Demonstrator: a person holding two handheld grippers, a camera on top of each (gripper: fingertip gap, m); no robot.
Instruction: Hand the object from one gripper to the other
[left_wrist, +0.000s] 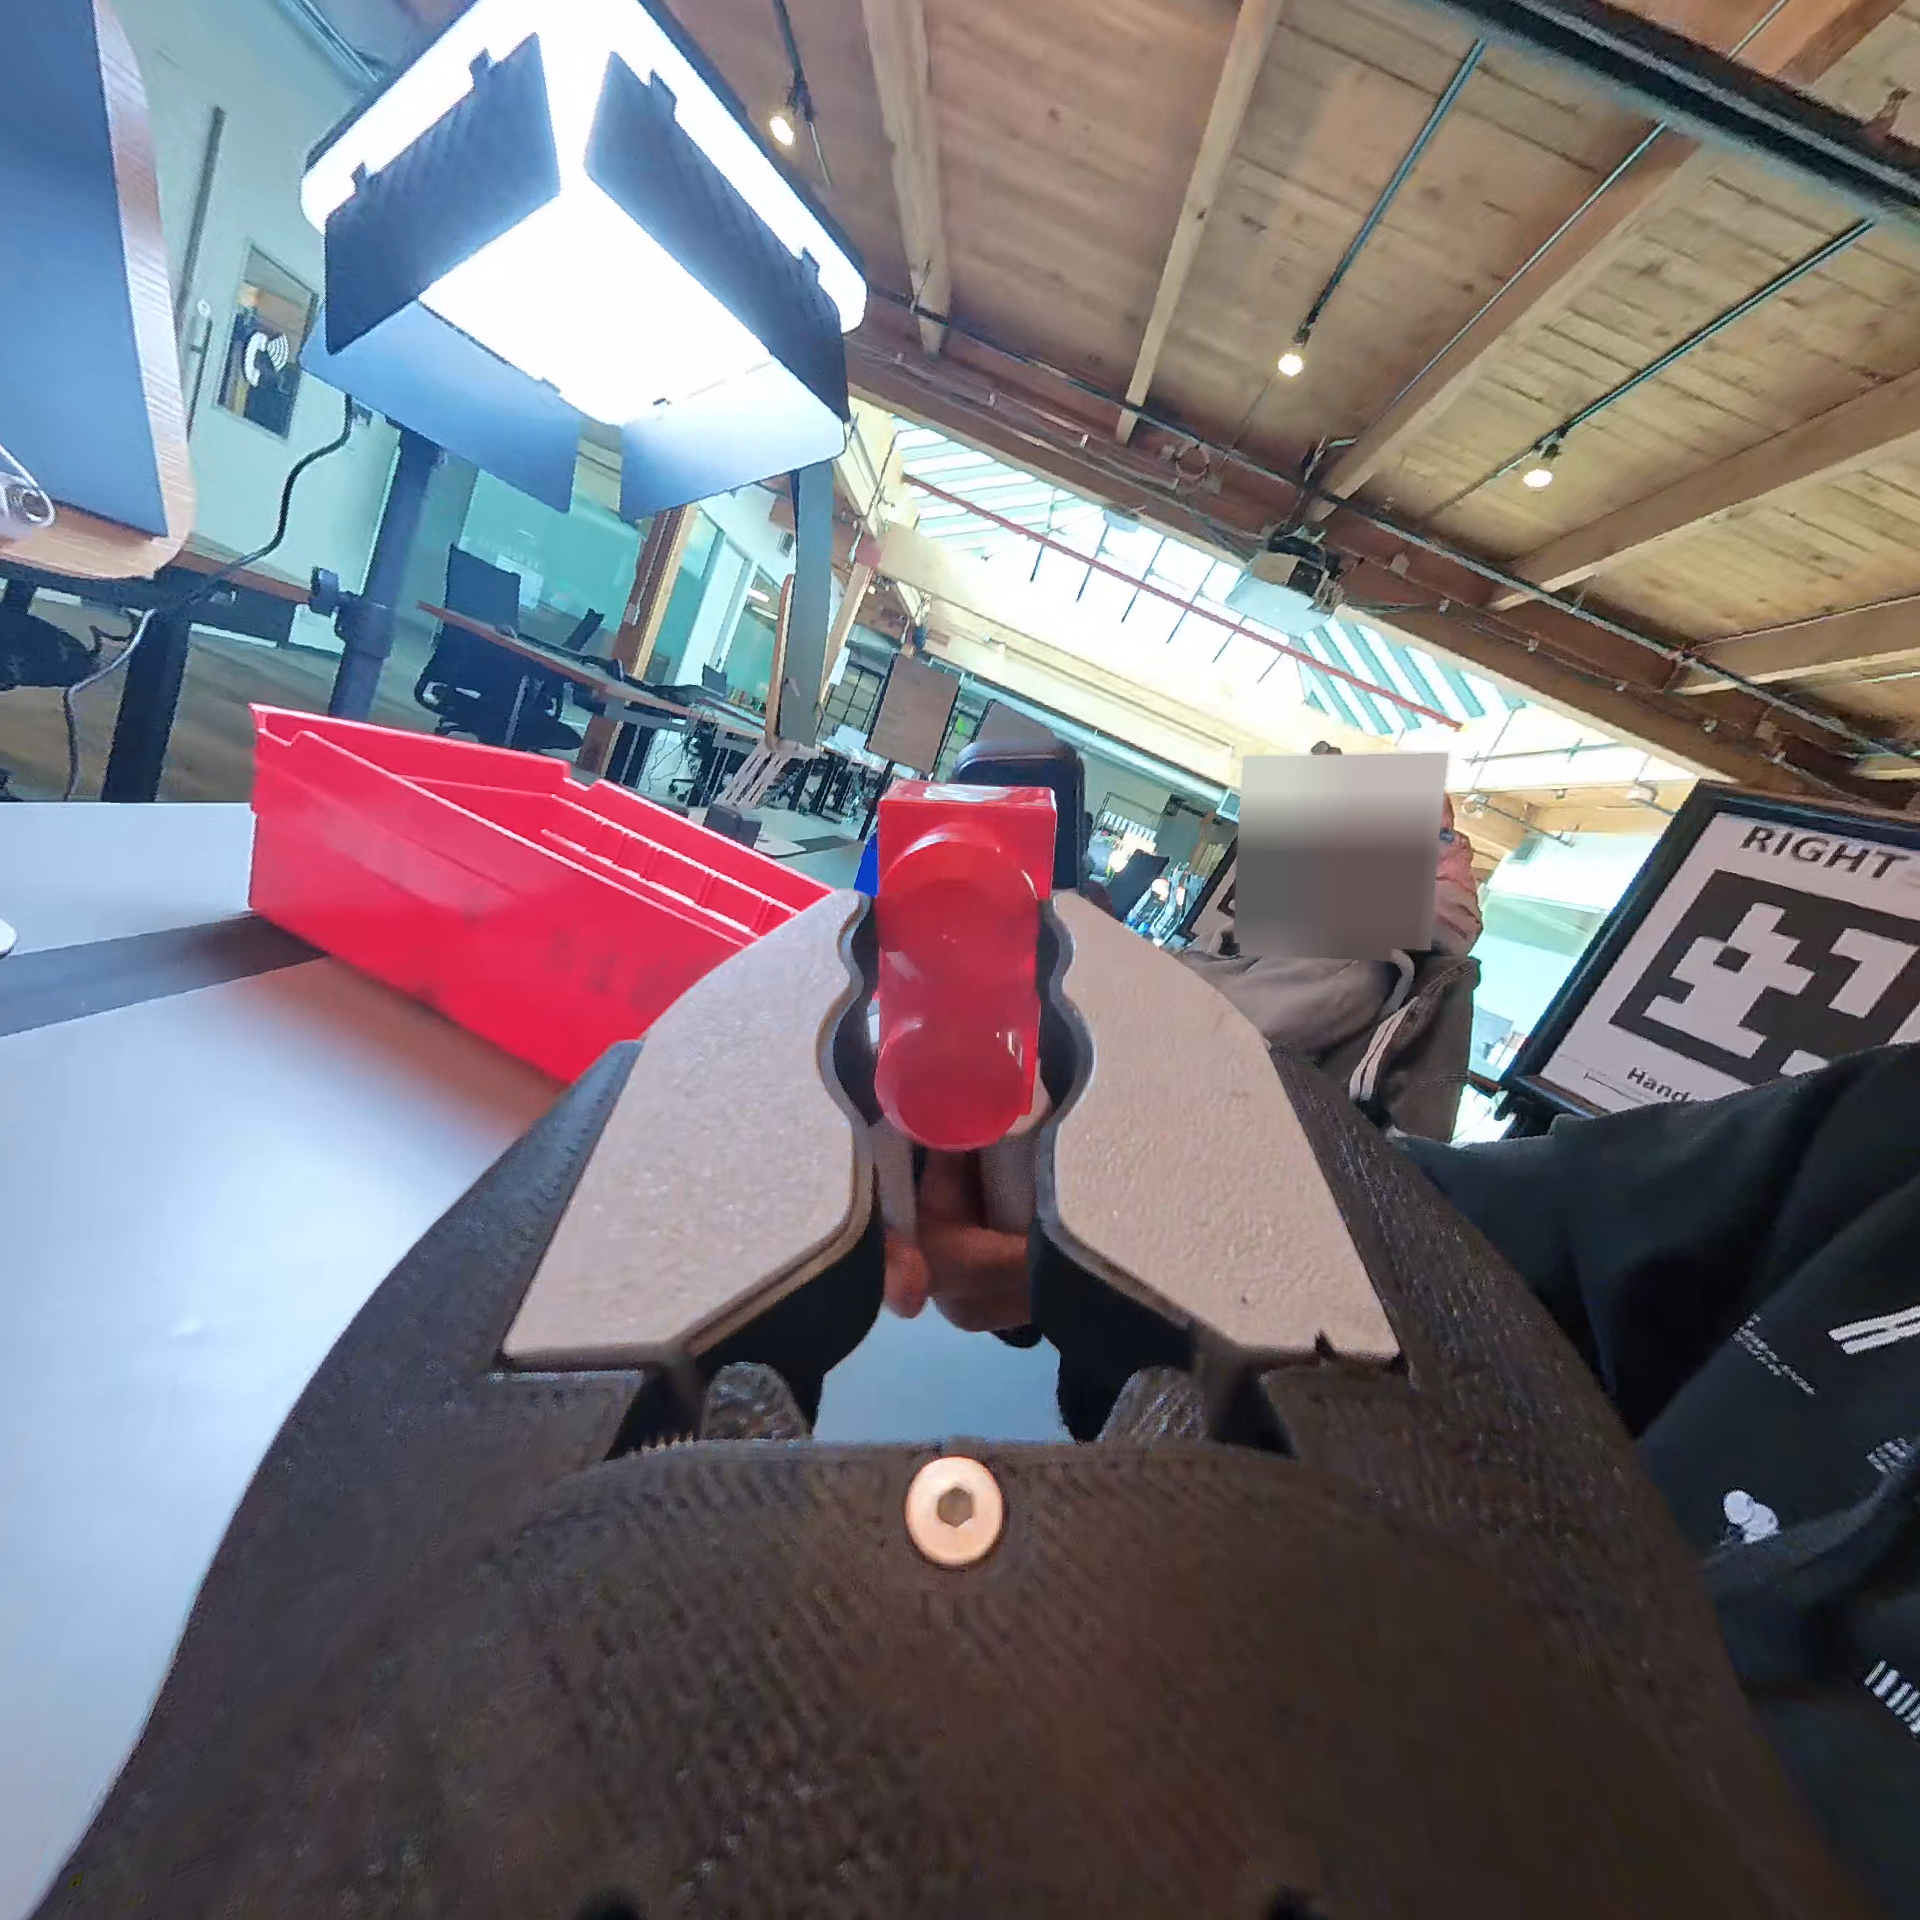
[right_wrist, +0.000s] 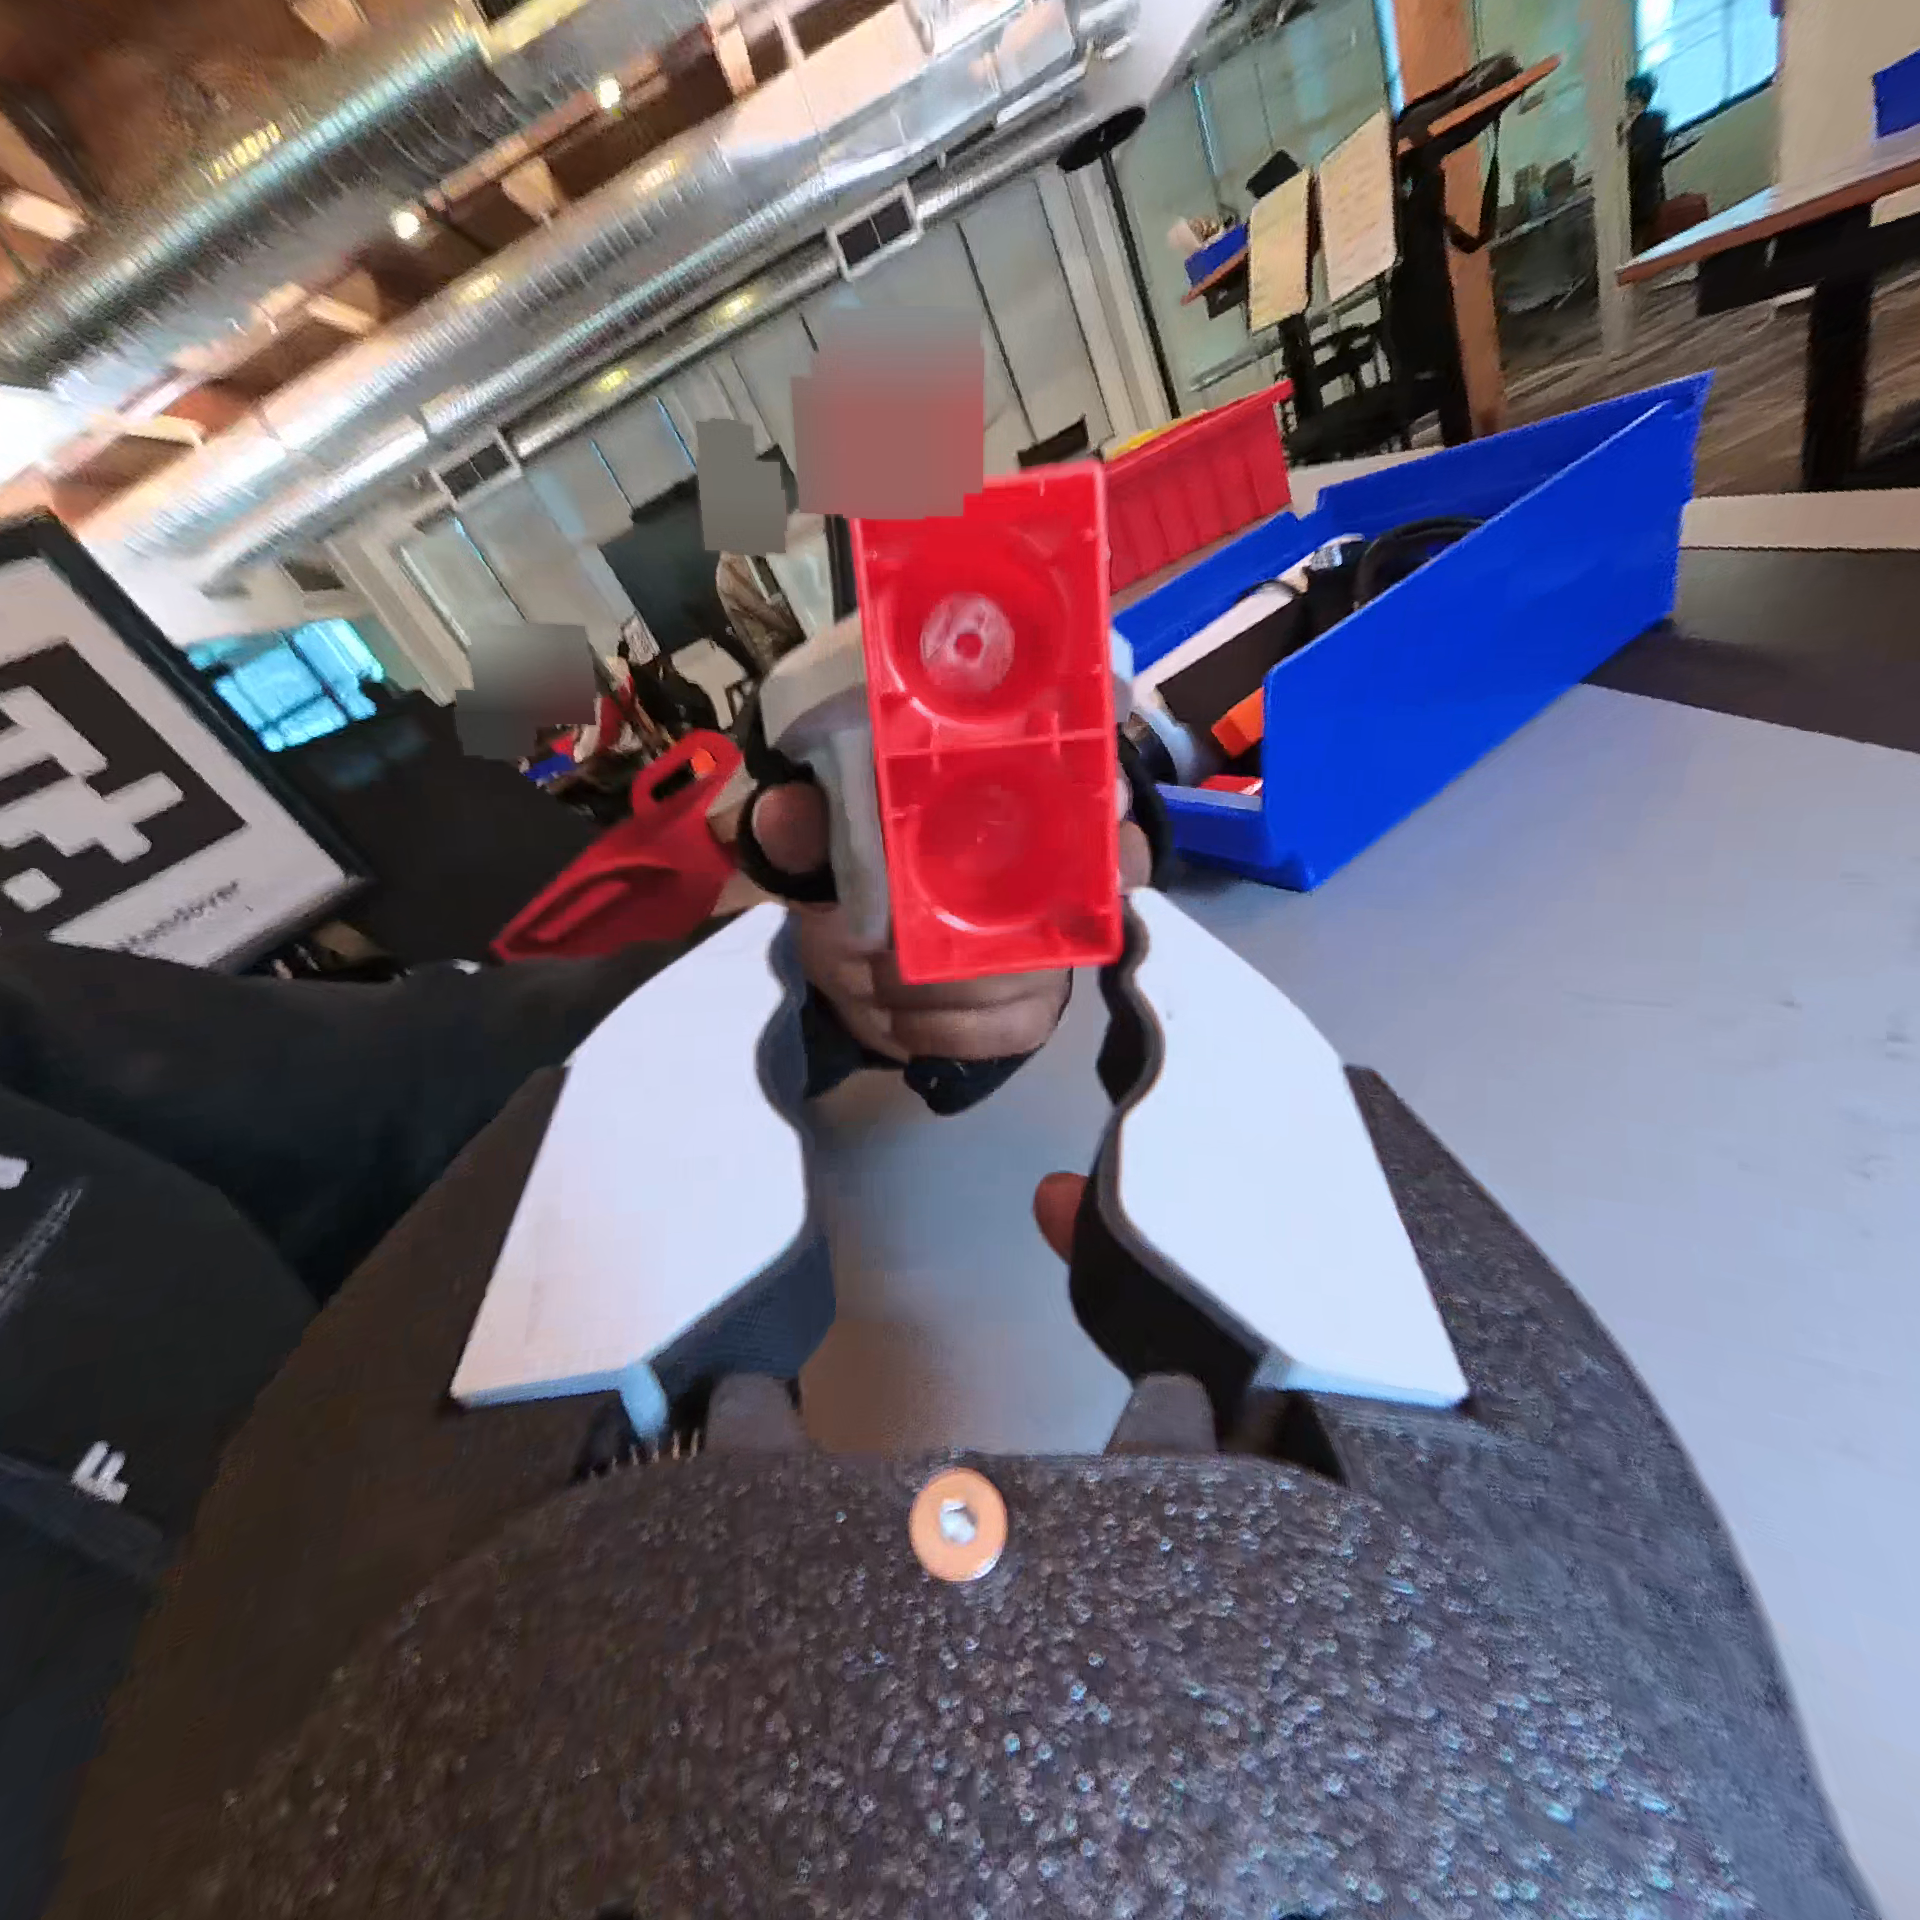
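While left gripper (left_wrist: 956, 997) clamps red brick (left_wrist: 956, 987) raised, right gripper (right_wrist: 951, 997) gapes.

Red two-stud toy brick (left_wrist: 958, 982), upright, clamped between jaws.

The left wrist view looks forward and upward from just behind its own fingers (left_wrist: 727, 1122), very close, ceiling at 12 o'clock, red bin (left_wrist: 499, 914) at 10. The right wrist view faces the opposite way, tilted, blue bin (right_wrist: 1455, 707) at 2. Both share the red brick (left_wrist: 956, 997) (right_wrist: 992, 727) and grey table (left_wrist: 208, 1195) (right_wrist: 1507, 1039).
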